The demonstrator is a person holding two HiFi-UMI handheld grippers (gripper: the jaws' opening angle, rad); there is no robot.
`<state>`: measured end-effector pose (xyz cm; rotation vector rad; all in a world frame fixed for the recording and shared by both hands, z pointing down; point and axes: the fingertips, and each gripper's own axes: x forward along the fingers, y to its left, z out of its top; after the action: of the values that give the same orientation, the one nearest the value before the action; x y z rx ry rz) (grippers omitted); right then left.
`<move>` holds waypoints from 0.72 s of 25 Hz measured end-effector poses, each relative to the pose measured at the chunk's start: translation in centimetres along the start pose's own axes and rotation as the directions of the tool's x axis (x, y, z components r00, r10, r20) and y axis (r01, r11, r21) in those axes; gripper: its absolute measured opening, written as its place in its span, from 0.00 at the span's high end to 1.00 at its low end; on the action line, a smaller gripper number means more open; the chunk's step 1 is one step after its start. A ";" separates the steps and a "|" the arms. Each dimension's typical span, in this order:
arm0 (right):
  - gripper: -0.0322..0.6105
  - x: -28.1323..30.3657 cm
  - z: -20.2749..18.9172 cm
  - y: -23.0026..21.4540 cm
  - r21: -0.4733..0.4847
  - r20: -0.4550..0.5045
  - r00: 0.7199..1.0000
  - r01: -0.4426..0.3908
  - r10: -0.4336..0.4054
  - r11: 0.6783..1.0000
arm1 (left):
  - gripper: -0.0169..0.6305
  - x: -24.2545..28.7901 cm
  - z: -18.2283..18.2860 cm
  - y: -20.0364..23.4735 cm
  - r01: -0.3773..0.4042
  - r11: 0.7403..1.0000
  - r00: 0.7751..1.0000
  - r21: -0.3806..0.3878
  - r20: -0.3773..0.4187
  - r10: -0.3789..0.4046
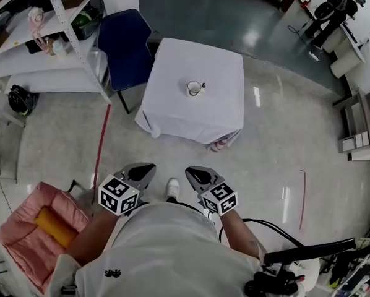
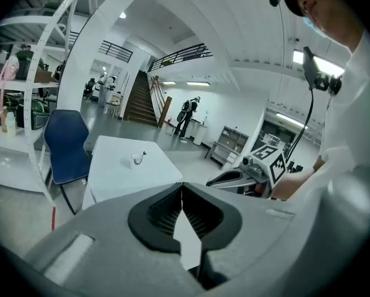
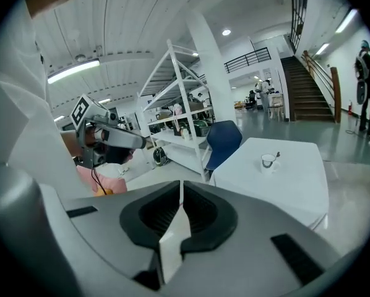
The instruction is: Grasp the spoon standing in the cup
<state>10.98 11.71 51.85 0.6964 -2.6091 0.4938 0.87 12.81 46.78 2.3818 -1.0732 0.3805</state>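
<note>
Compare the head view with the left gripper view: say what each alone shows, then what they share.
Only the head view shows the pink cushioned seat with an orange roll lying in it. Only the left gripper view shows a staircase, a distant standing person, and a close look along the left gripper, its jaws together with nothing between them. Both show the white table, the cup with the spoon standing in it, the blue chair, the shelf rack and the right gripper.

No text, number or sign can be read; the dark emblem (image 1: 112, 273) on the shirt (image 1: 172, 240) is too small.
</note>
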 end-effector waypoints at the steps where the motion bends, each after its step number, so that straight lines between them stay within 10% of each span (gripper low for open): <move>1: 0.90 0.0 0.4 -1.5 0.006 0.005 1.000 0.003 -0.003 1.000 | 0.95 1.1 0.9 0.3 0.002 1.000 1.000 0.001 0.005 -0.002; 18: 0.84 7.4 5.3 -17.7 0.084 -0.055 0.972 0.232 -0.228 0.969 | 0.95 10.2 10.3 12.9 0.083 0.996 0.997 -0.017 0.006 -0.083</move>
<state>12.96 -7.88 54.70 0.9920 -2.4353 0.5507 -1.77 -6.35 46.81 2.4042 -0.9726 0.3349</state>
